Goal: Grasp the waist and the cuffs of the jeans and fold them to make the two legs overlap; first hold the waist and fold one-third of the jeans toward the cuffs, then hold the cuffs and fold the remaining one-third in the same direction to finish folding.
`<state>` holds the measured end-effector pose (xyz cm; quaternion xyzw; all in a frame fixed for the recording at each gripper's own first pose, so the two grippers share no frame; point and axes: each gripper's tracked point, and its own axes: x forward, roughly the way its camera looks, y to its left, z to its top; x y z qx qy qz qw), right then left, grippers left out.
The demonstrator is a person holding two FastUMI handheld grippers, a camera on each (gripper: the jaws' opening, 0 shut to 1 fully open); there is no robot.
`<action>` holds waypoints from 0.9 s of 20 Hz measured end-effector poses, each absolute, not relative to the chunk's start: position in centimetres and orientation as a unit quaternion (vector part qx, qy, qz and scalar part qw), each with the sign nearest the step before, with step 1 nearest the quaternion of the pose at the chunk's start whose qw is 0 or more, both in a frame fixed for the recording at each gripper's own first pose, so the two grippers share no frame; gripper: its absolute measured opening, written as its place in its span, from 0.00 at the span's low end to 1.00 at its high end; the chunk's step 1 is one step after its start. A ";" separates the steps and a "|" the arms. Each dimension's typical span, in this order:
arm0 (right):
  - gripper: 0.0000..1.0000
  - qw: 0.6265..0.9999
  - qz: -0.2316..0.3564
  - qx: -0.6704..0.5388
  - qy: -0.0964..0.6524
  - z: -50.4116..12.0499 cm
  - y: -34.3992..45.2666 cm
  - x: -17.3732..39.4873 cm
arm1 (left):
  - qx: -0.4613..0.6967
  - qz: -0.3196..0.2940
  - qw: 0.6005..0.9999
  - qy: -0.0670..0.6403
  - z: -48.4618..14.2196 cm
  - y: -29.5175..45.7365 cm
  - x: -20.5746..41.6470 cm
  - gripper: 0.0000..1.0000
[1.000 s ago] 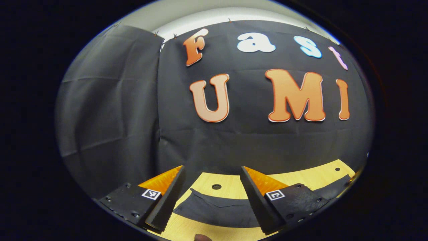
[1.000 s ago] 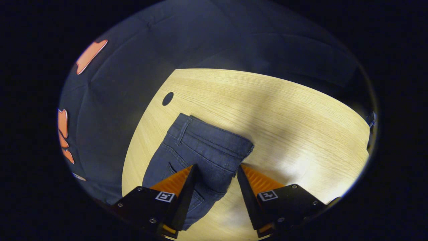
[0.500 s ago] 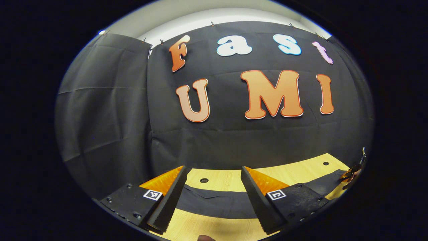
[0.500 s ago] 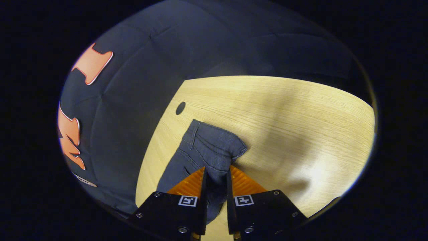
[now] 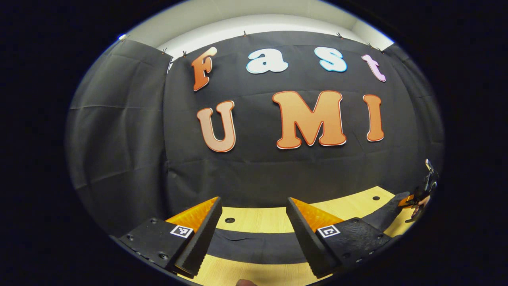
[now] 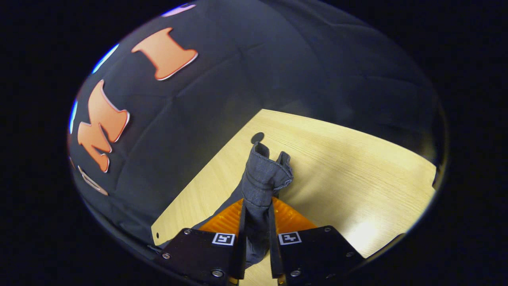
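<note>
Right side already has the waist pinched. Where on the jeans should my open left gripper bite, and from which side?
Take the near edge of the jeans, the dark band lying flat across the table between the left gripper fingers. Come down from above and slightly from the near side, one finger under the hem. The right gripper holds the bunched waist, so pick the far end, likely the cuffs.

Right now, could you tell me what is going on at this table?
A person is folding a pair of jeans on a wooden table, with a two-finger gripper in each hand. The right gripper is shut on the waist end, which is bunched between its fingers and raised off the tabletop. The left gripper is open, with the jeans stretched across the table beyond its fingers; nothing is between them. In the left gripper view, the right gripper appears far off at the other end of the jeans.
</note>
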<state>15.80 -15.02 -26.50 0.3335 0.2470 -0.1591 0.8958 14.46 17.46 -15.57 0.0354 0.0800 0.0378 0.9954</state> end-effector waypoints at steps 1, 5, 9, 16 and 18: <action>0.21 0.900 -0.154 0.325 0.246 -25.9 -14.2 15.7 | 0.036 0.035 0.996 0.076 -15.4 17.9 14.6 0.98; 0.26 0.919 -0.143 0.280 0.237 -23.4 -11.1 15.6 | 0.039 0.032 0.998 0.041 -13.8 19.6 14.6 1.00; 0.26 0.933 -0.123 0.246 0.232 -21.5 -7.6 15.4 | 0.021 0.020 0.998 0.048 -15.0 21.2 15.0 0.98; 0.25 0.948 -0.084 0.199 0.232 -19.4 -0.1 16.4 | 0.011 0.037 0.998 0.049 -15.7 26.4 14.9 0.98; 0.25 0.951 -0.072 0.189 0.234 -19.1 2.1 16.8 | 0.010 0.045 0.998 0.049 -15.9 28.1 14.8 0.98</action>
